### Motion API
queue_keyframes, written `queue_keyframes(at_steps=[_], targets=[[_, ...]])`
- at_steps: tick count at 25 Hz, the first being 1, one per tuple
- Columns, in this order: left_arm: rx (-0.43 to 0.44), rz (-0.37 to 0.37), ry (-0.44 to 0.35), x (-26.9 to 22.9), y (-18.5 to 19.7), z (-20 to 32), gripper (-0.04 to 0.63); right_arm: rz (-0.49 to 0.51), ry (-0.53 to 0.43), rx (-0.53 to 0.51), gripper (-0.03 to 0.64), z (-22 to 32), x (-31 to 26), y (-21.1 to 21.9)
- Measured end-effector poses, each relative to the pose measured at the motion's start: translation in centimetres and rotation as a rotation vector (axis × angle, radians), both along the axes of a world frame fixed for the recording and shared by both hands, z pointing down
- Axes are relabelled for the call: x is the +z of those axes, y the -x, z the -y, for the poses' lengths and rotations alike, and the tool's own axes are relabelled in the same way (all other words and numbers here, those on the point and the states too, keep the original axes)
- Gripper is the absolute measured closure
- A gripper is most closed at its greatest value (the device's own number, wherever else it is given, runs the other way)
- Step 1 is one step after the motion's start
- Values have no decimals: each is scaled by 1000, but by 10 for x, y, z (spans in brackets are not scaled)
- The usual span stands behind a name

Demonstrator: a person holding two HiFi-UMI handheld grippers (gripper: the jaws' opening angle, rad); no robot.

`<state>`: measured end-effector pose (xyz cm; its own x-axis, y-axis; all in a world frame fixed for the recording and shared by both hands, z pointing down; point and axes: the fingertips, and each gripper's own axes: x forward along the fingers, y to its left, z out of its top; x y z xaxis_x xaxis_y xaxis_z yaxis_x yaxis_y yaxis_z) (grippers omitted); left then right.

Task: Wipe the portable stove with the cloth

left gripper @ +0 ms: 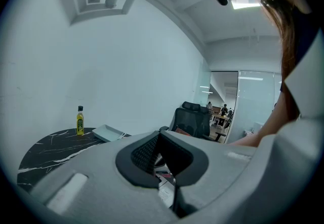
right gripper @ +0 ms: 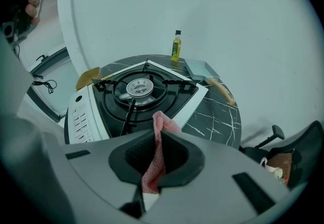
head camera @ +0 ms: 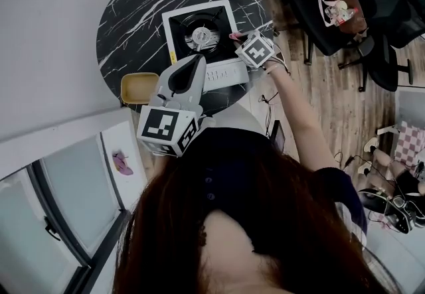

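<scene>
- Gripping the pink cloth [right gripper: 163, 123], the right tongs [right gripper: 158, 141] hover at lower centre, just short of the stove [right gripper: 136, 89] on the table [right gripper: 215, 114].
- The left tongs [left gripper: 160, 139] are closed, empty and held clear of the stove.
- Best to lower until the cloth presses flat, then sweep the white rim [right gripper: 195, 100], avoiding the grate [right gripper: 126, 113].

Your right gripper [right gripper: 160, 139], arm stretched far, pinches the cloth [right gripper: 155, 163]. Your left gripper [left gripper: 160, 136] hangs nearer, jaws together, empty.
</scene>
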<state>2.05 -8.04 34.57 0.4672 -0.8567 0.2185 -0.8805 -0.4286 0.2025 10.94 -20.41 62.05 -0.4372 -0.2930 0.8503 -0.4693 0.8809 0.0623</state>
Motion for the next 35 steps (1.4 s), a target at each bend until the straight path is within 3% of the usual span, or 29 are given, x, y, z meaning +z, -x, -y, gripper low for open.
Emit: queue_keyframes(at_steps=[29,35], targets=[[89,-10,-15,1,-3,-33,583,52,44,120,591,-54,-1,-19],[118,-12,-8,5,-6,-41,583,35,12,127,591,-62,0,-23]])
